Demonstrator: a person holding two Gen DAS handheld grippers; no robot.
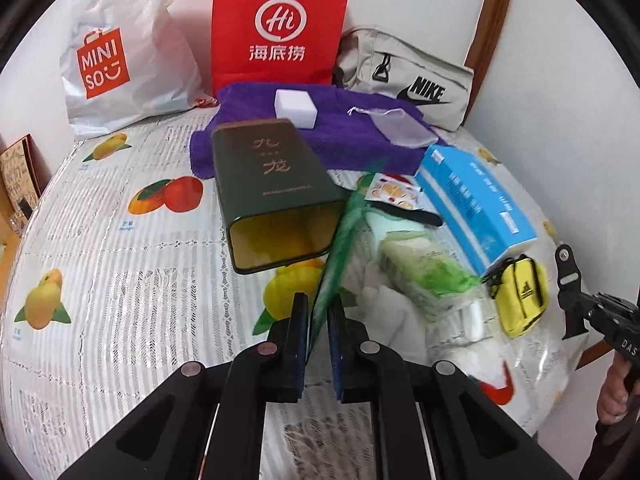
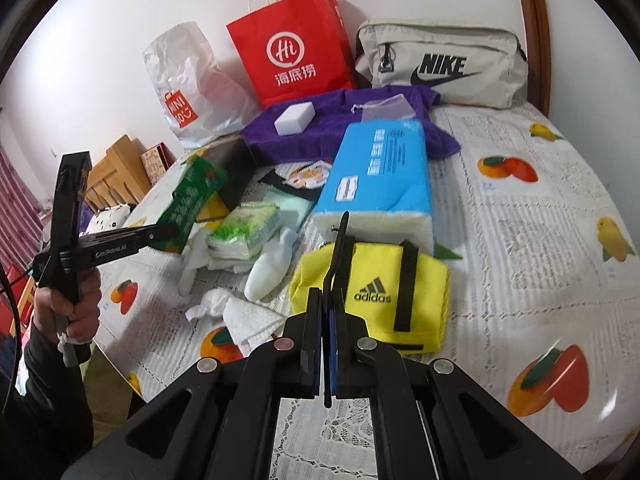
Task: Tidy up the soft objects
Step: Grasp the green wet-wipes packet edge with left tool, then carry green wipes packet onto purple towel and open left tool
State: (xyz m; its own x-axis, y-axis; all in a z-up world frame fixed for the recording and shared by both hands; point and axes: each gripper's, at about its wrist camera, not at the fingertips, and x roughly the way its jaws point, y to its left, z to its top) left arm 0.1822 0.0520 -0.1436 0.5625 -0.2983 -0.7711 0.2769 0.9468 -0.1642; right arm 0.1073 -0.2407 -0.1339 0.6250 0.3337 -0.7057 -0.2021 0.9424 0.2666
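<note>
My left gripper [image 1: 319, 300] is shut on the edge of a green plastic packet [image 1: 340, 236], which hangs stretched out in front of the fingers. In the right wrist view the same packet [image 2: 192, 204] is held off the bed by the left gripper [image 2: 172, 230]. My right gripper [image 2: 326, 294] is shut on a thin black strap [image 2: 339, 248] of the yellow Adidas pouch [image 2: 372, 292], which lies just past the fingertips. The pouch [image 1: 520, 296] also shows at the right of the left wrist view. A green-wrapped tissue pack [image 2: 244, 228], a white sock [image 2: 272, 264] and crumpled tissues [image 2: 240, 316] lie between the two grippers.
On the fruit-print bedcover [image 1: 100, 220] lie a dark green tin [image 1: 272, 184] on its side, a blue tissue box [image 2: 376, 176], and a purple towel [image 1: 340, 132] bearing a white sponge [image 1: 296, 108]. A Miniso bag [image 1: 116, 60], a red paper bag [image 2: 296, 48] and a Nike bag [image 2: 440, 64] line the wall.
</note>
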